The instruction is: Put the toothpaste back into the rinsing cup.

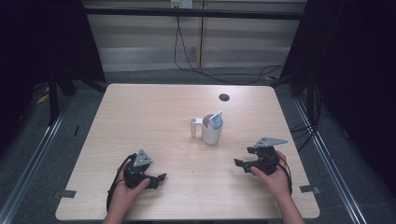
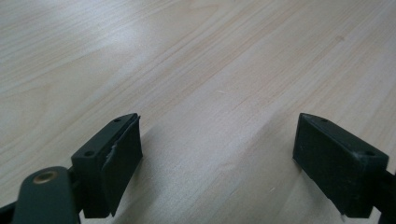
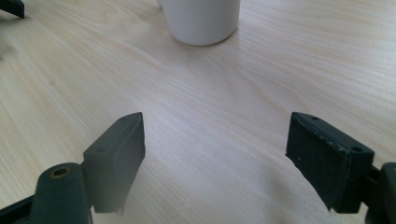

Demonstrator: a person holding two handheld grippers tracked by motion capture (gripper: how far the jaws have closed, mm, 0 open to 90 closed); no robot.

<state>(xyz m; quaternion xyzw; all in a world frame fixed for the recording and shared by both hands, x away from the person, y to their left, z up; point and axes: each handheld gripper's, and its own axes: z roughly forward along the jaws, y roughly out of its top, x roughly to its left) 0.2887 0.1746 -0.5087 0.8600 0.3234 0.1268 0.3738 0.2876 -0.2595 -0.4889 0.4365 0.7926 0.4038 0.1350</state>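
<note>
A white cup stands upright near the middle of the table, with a blue and white packet leaning inside it and a white handle-like post on its left side. My left gripper rests low at the front left, held by a hand, open with nothing between its jaws. My right gripper sits at the front right, open and empty, pointing toward the cup's base, well short of it.
The light wooden table has a round dark cable hole at the back right. Black cables trail on the grey floor behind. Dark curtains stand on both sides. Tape marks lie at the table's front corners.
</note>
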